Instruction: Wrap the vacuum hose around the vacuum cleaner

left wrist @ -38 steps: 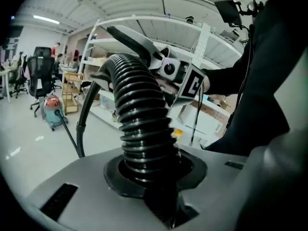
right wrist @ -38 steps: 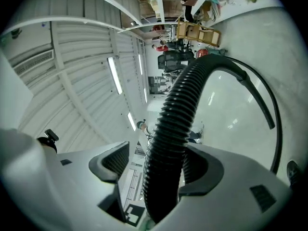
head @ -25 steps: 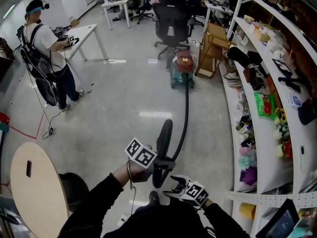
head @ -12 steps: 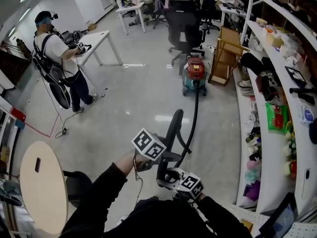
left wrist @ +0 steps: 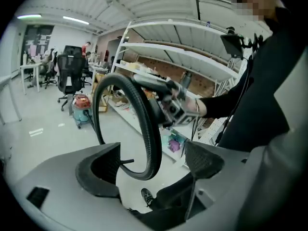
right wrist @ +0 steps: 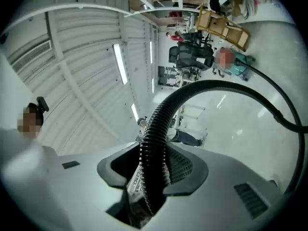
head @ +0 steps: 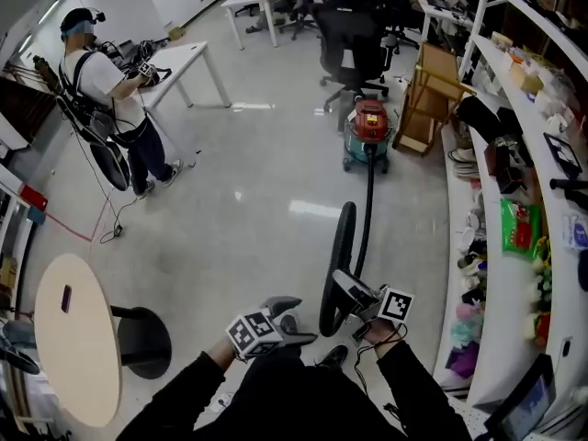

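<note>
The vacuum cleaner (head: pixel 370 127), red on top with a teal body, stands on the floor ahead. Its black ribbed hose (head: pixel 368 200) runs back toward me and curls into a loop (head: pixel 337 265). My right gripper (head: pixel 354 294) is closing on that loop, and the hose (right wrist: pixel 161 124) lies pinched between its pads (right wrist: pixel 183 165). My left gripper (head: pixel 276 312) hangs lower left, apart from the hose, its jaws opening wide with nothing between them. The left gripper view shows the loop (left wrist: pixel 144 124) beyond its jaws and the right gripper (left wrist: pixel 175 107) gripping it.
White shelves (head: pixel 514 182) crowded with goods line the right side. A black office chair (head: pixel 354 35) and a wooden frame (head: pixel 432 90) stand behind the vacuum. A person wearing gear (head: pixel 101 90) stands by a white table (head: pixel 184 62). A round table (head: pixel 73 338) and black stool (head: pixel 142 343) sit at my left.
The left gripper let go of the hose, opened and dropped to the lower left. The right gripper closed on the hose loop and carried it right and up.
</note>
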Action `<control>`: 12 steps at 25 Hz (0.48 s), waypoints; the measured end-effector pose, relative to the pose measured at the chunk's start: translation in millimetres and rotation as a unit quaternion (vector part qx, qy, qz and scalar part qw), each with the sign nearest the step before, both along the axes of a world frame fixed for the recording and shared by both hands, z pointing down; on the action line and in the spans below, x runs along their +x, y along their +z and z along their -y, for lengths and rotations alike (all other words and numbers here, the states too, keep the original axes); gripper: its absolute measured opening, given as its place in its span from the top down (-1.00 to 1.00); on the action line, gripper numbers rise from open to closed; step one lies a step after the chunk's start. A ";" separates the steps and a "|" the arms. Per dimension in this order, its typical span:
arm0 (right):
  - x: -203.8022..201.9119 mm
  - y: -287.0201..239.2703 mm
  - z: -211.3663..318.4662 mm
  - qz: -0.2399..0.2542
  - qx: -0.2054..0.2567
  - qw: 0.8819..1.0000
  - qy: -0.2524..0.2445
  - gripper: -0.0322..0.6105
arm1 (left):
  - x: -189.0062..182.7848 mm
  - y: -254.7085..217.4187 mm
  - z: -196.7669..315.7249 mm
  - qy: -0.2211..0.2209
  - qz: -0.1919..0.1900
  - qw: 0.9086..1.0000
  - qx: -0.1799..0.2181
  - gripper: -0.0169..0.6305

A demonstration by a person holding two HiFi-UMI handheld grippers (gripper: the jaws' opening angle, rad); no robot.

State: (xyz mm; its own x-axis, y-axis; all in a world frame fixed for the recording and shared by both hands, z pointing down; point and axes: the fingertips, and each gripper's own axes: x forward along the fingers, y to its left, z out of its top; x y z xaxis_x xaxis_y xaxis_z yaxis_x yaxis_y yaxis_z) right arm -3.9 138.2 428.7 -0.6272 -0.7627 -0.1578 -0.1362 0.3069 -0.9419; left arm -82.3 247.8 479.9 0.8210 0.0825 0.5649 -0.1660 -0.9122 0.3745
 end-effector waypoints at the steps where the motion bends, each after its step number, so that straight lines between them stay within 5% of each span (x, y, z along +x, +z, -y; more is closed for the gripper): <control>1: 1.1 0.8 8.0 0.006 -0.009 1.000 0.007 0.37 | 6.9 20.4 -6.6 -0.003 -0.004 1.000 -0.012 -0.33; 3: -0.4 4.4 25.1 0.013 -0.026 0.999 0.017 0.38 | 26.5 52.4 -9.3 -0.008 -0.011 0.999 -0.036 -0.33; 8: -2.4 0.7 74.8 0.031 -0.056 0.996 0.067 0.38 | 51.1 89.0 39.0 -0.011 -0.014 1.000 -0.020 -0.26; 9: -1.8 -1.3 84.0 0.030 -0.059 0.995 0.079 0.38 | 45.3 85.6 52.1 -0.008 -0.025 1.000 -0.017 0.25; 10: 0.0 -3.4 94.3 0.028 -0.062 0.993 0.092 0.38 | 38.3 79.3 65.8 0.000 -0.037 0.999 -0.014 0.46; 12: 6.9 -7.4 117.1 0.025 -0.066 0.990 0.121 0.38 | 25.0 61.8 90.9 0.033 -0.050 0.998 -0.008 0.46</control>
